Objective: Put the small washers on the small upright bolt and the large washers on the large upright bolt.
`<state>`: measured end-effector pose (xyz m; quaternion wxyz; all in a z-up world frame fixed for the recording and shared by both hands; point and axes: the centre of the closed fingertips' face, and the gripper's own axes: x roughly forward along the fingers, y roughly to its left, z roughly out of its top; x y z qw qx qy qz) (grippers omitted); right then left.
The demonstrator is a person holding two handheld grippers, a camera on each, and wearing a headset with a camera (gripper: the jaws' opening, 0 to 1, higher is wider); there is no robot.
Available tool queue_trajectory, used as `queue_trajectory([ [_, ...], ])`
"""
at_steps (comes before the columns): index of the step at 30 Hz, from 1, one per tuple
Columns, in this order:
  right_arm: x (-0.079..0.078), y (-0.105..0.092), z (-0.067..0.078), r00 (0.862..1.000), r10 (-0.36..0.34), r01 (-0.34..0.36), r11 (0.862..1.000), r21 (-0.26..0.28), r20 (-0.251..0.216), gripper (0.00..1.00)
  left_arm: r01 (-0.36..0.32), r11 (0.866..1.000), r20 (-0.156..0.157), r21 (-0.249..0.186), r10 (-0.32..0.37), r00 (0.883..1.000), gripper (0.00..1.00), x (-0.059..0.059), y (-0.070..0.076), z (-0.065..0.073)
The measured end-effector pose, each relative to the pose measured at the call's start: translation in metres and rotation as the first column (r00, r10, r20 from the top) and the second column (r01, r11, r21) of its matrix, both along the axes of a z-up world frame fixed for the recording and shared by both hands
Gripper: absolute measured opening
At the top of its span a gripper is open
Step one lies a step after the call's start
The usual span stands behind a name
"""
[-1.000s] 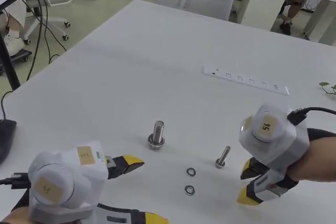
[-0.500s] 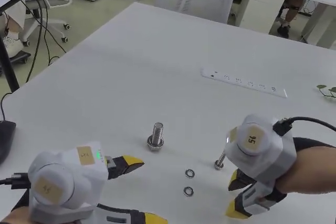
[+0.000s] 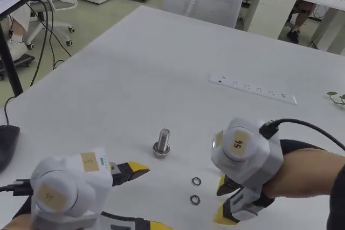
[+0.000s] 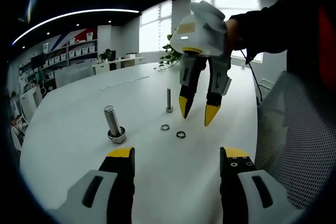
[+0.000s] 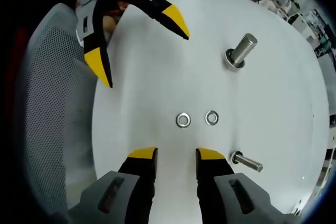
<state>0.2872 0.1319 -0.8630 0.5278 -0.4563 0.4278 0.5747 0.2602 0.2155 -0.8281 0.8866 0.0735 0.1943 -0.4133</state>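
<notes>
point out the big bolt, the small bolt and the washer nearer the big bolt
large bolt (image 3: pixel 163 136), head view, on its threaded shank
small bolt (image 4: pixel 168 99), left gripper view, on its shank
washer nearer the large bolt (image 5: pixel 207 117), right gripper view, on its metal ring

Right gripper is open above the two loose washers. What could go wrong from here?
The near washer and far washer lie flat and close together, so the right gripper may flick one or nudge the other. The small bolt stands upright close beside that gripper; a sideways drift could topple it.
</notes>
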Motion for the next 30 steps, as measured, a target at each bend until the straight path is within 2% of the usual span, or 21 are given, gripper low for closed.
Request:
queue_trajectory([
  [13,0.004,0.026,-0.002,0.999,0.034,-0.034,0.999,0.016,-0.007,0.30,-0.008,1.000,0.004,-0.003,0.008,1.000,0.65,0.001,0.002,0.001],
  [30,0.006,0.031,-0.011,0.998,0.054,-0.054,0.999,0.004,-0.012,0.28,-0.019,1.000,0.007,-0.007,0.019,1.000,0.65,0.004,0.003,0.001],
])
